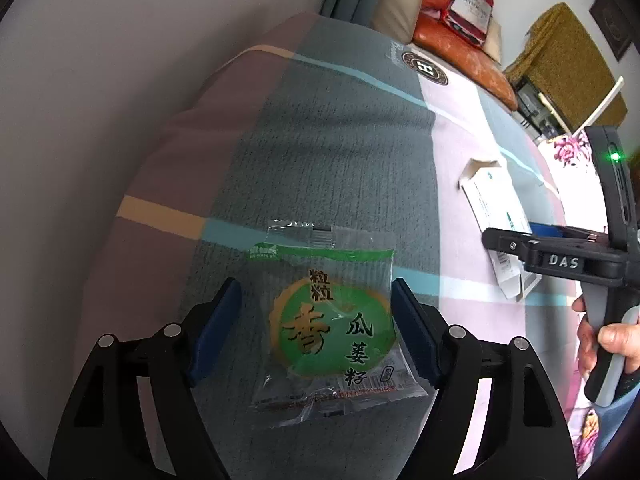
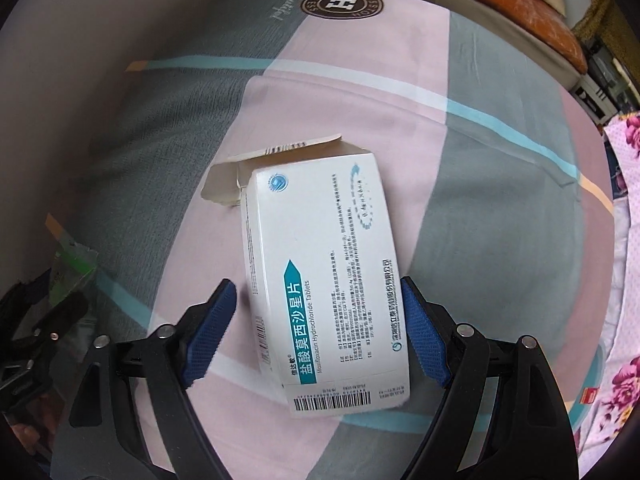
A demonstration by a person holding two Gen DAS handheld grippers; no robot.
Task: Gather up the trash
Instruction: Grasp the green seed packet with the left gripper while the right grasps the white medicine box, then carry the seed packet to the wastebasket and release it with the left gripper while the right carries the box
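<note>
A bed spread with a patchwork cover (image 1: 320,128) of grey, pink and mauve blocks crossed by pale blue stripes fills both views; cushions and an orange bolster crowd the upper right of the left wrist view.

Two pieces of trash lie on the cover, well apart. A clear plastic snack wrapper with a green round label (image 1: 334,320) lies flat in the lower middle of the left wrist view. The left tongs (image 1: 316,328) straddle it with the blue pads standing wide; the right pad sits just at the wrapper's edge, the left pad clear of it, so nothing is gripped yet.

A white cardboard medicine box with teal lettering and an open end flap (image 2: 320,280) lies in the centre of the right wrist view. The right tongs (image 2: 316,328) bracket its lower half, also wide; the right pad is at or just beside the box's side, the left pad stands off with pink cover showing between. In the left wrist view a hand (image 1: 608,340) holds that tool's handle at the right edge.

The task looks to be at its start: both items are lined up but neither is lifted, and no bin or bag shows. Closing, lifting and disposing all remain.
</note>
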